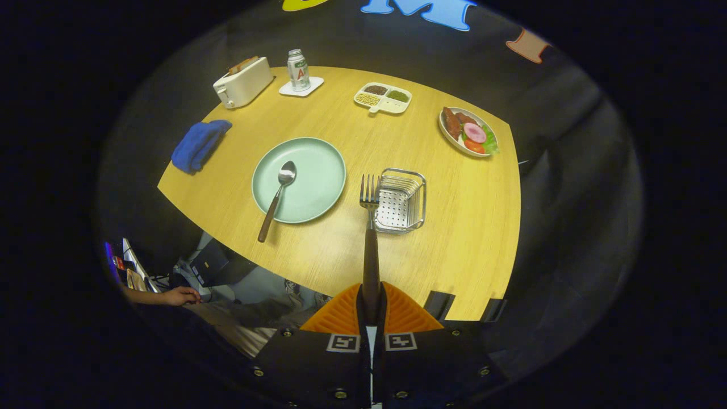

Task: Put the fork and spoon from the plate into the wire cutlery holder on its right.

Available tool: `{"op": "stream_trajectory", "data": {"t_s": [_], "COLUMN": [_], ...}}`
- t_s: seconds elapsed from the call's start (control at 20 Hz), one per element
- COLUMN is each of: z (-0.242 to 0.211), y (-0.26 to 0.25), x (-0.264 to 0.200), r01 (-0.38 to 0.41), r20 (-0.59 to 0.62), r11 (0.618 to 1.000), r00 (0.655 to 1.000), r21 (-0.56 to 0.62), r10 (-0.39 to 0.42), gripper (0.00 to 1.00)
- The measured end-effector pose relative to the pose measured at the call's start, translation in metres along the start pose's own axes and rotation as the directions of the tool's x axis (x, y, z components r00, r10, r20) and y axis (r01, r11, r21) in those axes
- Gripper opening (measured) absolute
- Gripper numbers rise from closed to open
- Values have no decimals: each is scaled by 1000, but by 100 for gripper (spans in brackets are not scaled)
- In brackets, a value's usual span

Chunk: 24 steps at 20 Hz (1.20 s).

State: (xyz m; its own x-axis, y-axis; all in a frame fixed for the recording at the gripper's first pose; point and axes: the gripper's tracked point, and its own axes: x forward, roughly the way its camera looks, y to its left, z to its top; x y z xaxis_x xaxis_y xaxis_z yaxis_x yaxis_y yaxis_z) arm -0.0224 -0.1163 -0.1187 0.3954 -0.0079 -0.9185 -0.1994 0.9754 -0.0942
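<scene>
My gripper (371, 307) is shut on the dark handle of the fork (370, 227), held high above the wooden table (466, 238). The fork's tines point away from me and line up with the left rim of the wire cutlery holder (401, 200), which stands right of the plate. The pale green plate (312, 170) lies left of the holder. On it rests the spoon (276, 199), bowl on the plate and brown handle sticking out over the near rim onto the table.
At the table's far side stand a white toaster (243, 83), a can on a coaster (298, 71), a divided snack dish (383, 97) and a plate of food (468, 132). A blue cloth (199, 145) lies left. A person's hand (180, 295) shows below the table edge.
</scene>
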Motion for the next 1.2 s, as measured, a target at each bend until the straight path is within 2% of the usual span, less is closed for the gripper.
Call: {"op": "stream_trajectory", "data": {"t_s": [0.25,0.55,1.1,1.2], "z": [0,7,30,30], "y": [-26,-25,-35,-37], "x": [6,31,68,74], "r01": [2,-41,-53,-60], "r20": [-77,-169,-297,-321], "r11": [1000,999,999,998], "r00": [997,985,954,945], "r21": [31,25,-7,-1], "r10": [0,44,48,56], "gripper": [2,2,2,6]}}
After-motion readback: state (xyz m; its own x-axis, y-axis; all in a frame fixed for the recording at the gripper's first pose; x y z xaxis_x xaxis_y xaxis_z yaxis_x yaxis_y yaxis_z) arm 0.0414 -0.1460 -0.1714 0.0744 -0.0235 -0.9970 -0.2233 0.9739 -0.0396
